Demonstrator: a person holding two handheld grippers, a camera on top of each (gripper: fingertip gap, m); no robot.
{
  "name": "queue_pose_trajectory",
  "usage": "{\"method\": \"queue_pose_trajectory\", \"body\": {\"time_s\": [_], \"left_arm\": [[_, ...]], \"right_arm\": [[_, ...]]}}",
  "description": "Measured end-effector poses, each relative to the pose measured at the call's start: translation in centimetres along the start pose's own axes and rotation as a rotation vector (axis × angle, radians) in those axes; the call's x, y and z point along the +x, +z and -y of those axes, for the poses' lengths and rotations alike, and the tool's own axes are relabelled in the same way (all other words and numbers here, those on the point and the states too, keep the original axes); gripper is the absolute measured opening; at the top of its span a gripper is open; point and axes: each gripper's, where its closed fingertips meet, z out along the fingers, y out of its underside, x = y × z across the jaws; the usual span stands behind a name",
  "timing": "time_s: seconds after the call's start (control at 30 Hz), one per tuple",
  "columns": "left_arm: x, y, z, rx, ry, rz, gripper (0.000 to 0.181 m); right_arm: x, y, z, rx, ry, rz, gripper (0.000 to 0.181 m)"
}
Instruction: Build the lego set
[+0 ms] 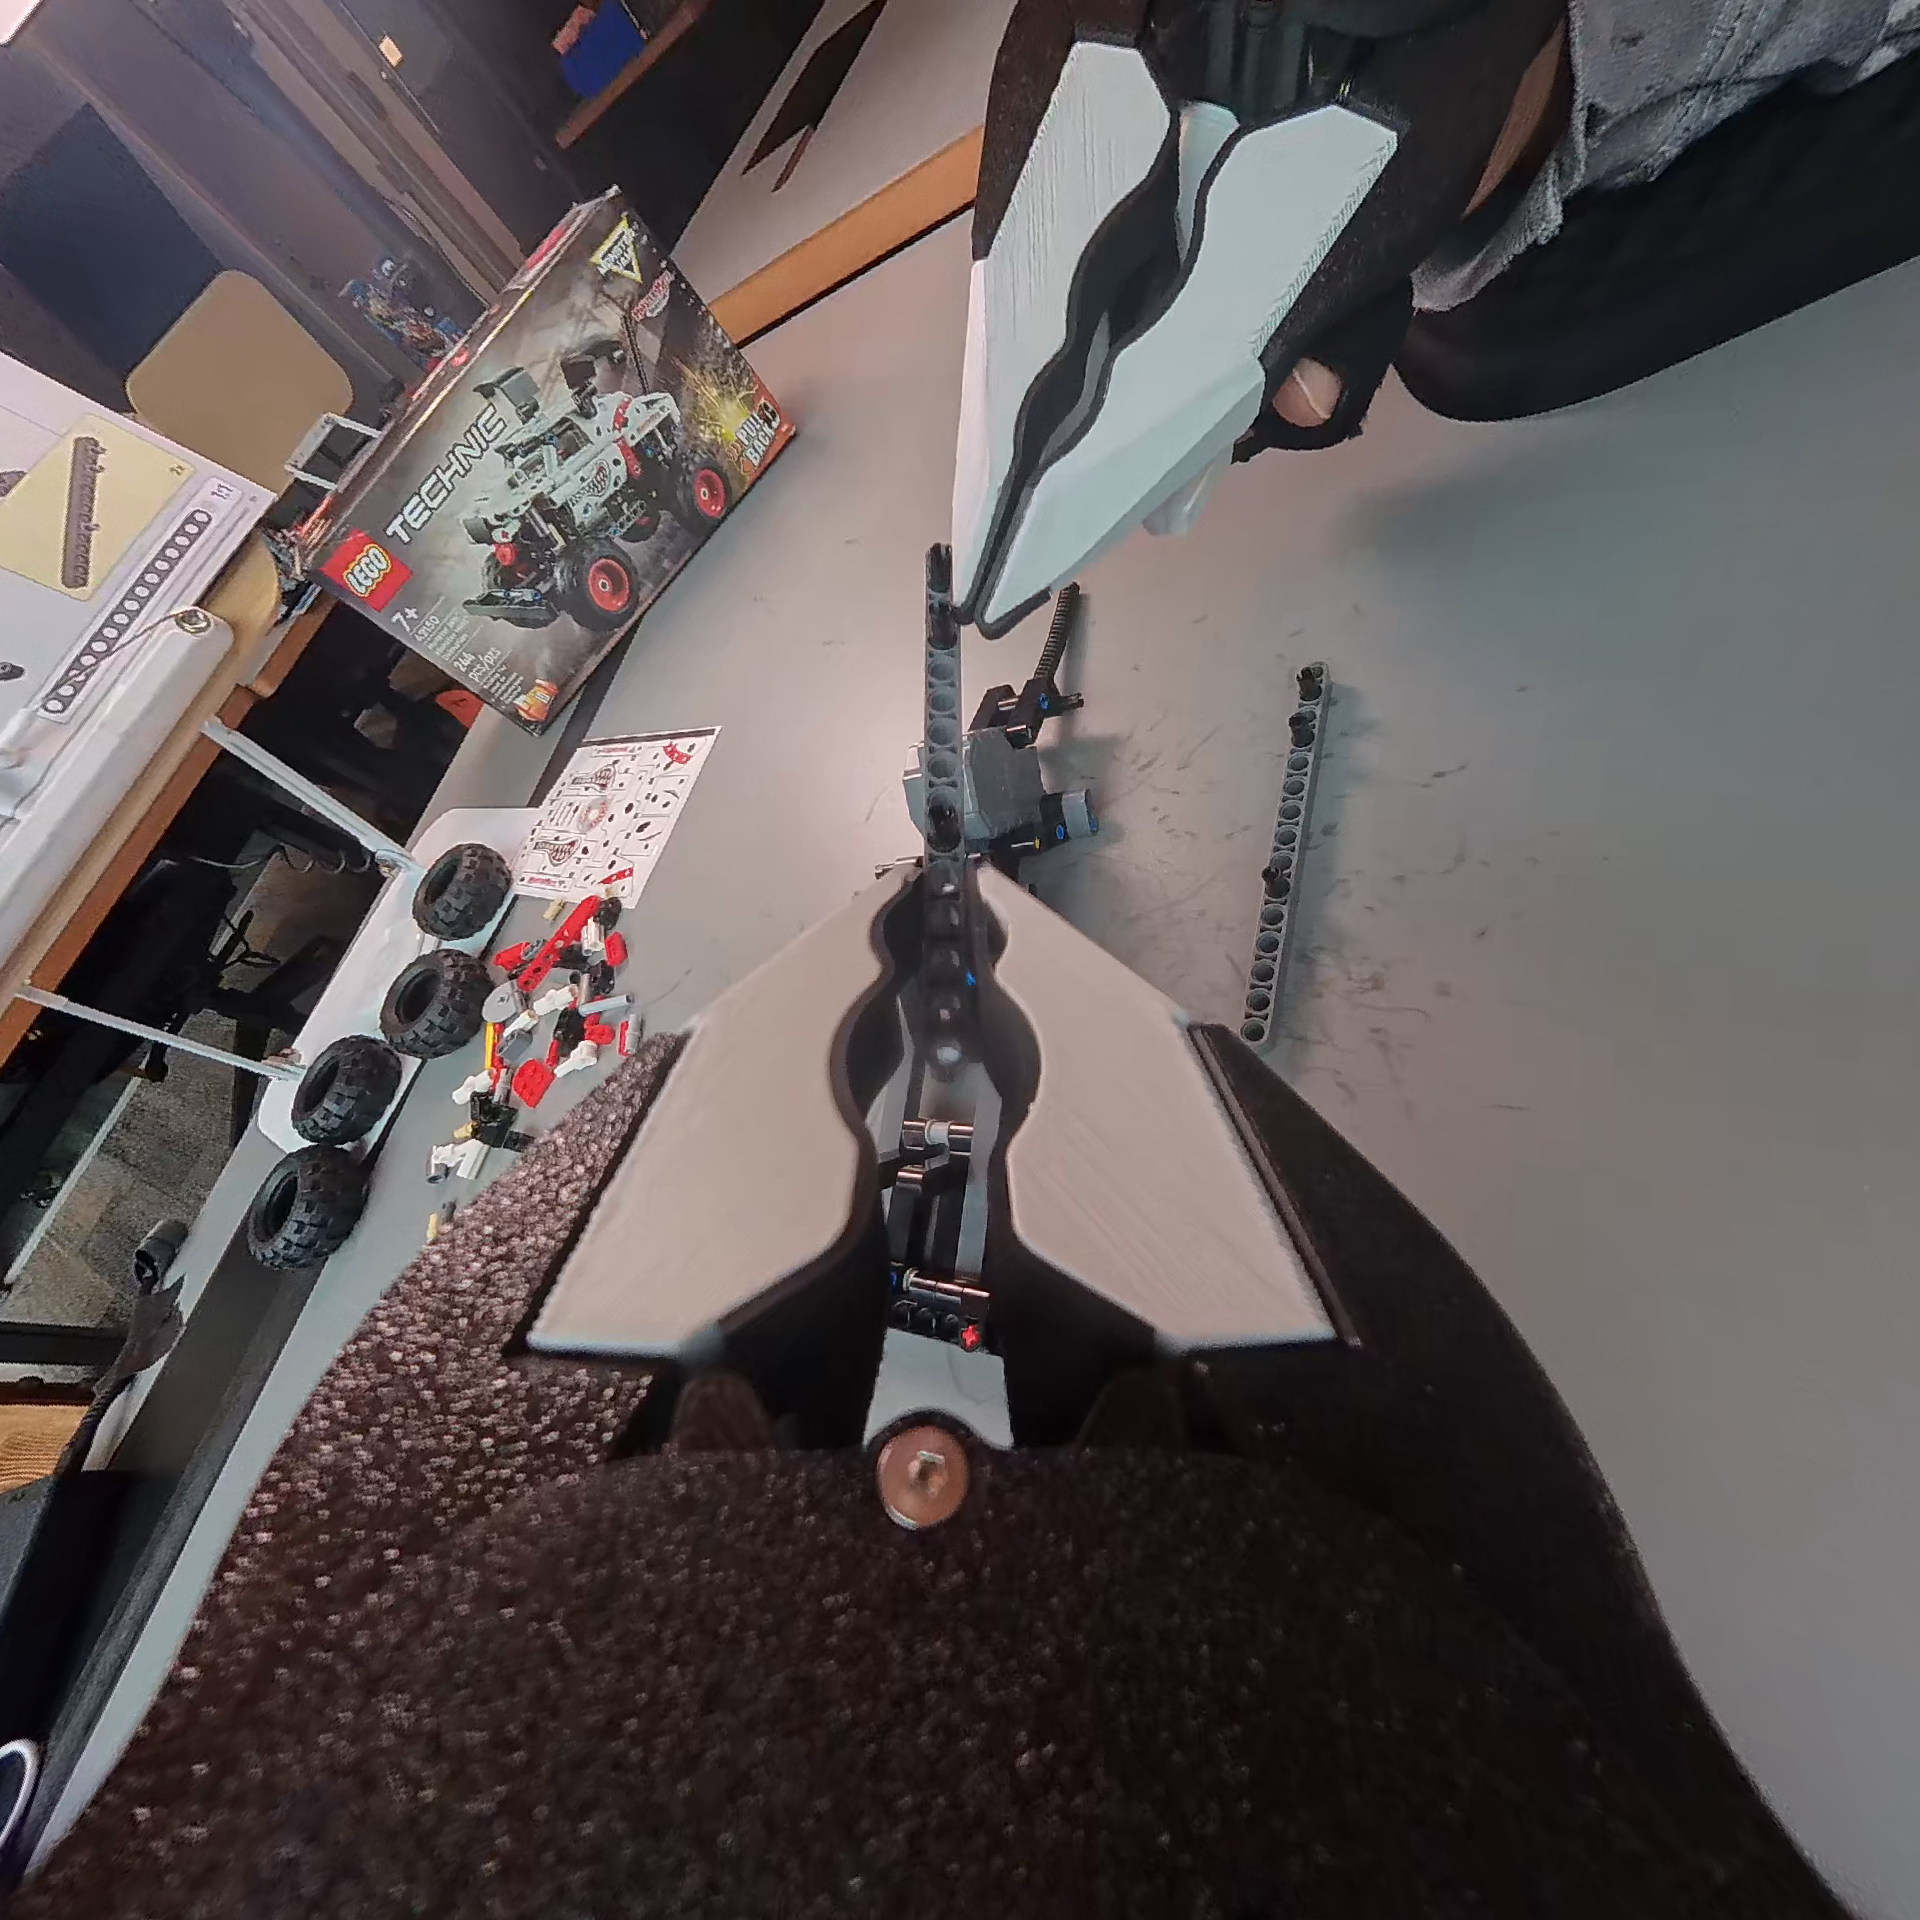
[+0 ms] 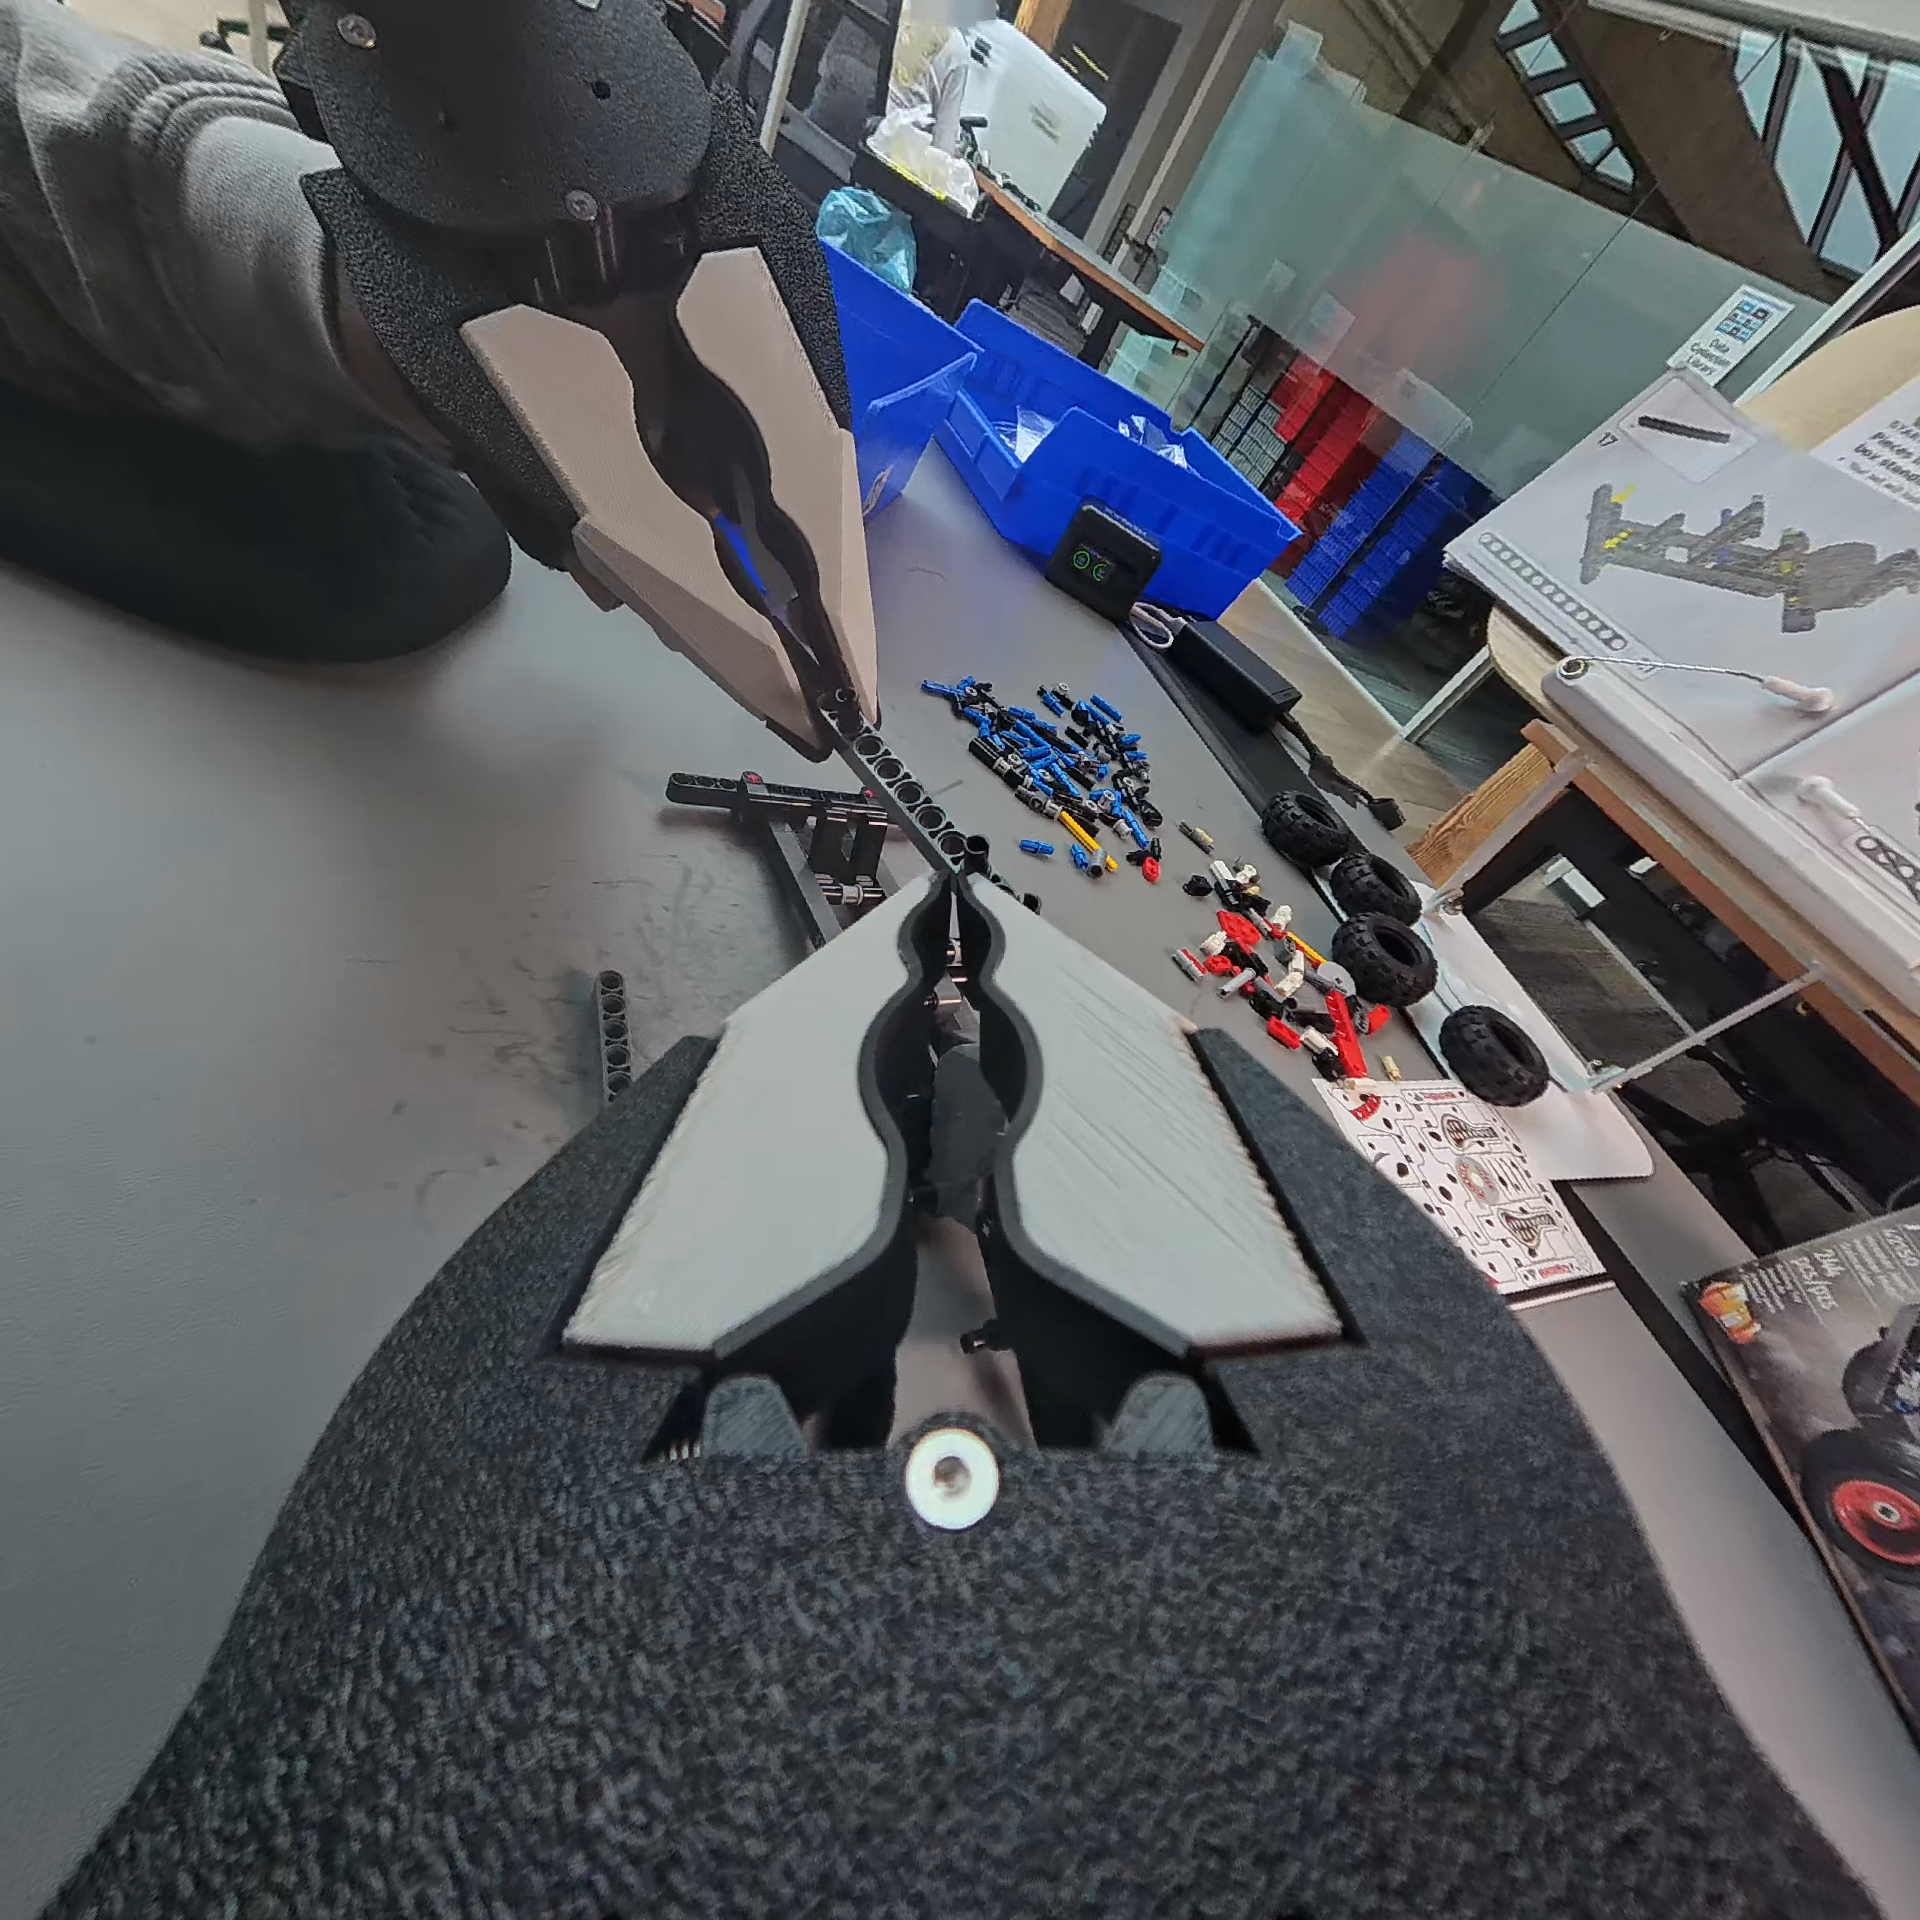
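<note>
My left gripper [image 1: 943,894] covers the near stretch of the long grey beam [image 1: 943,717], and the frame [image 1: 935,1226] behind it shows only in slivers between my fingers. My right gripper [image 2: 951,883] hides the dark assembly [image 2: 961,1127] it closes on; I cannot tell its shape. The lego box [image 2: 1839,1455] is cut by the right edge.

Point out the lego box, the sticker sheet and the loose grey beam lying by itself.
Printed cardboard lego box [image 1: 551,468], left wrist view, front face.
White sticker sheet [image 1: 623,816], left wrist view, sheet's middle.
Long grey holed beam [image 1: 1288,847], left wrist view, mid-length.
</note>
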Motion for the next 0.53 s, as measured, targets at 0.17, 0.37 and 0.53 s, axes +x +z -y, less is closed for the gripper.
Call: {"method": "queue_pose_trajectory", "body": {"time_s": [0.17, 0.37, 0.53], "left_arm": [[0.0, 0.1, -0.3, -0.014, 0.004, 0.0, 0.009], [0.3, 0.2, -0.2, -0.013, 0.014, -0.008, 0.009], [0.3, 0.1, -0.1, -0.008, 0.012, -0.011, 0.01]], "right_arm": [[-0.3, -0.2, 0.9, 0.047, 0.017, 0.019, 0.001], [-0.5, 0.0, 0.6, 0.033, 0.021, 0.023, 0.001], [-0.5, 0.1, 0.5, 0.029, 0.022, 0.024, 0.001]]}}
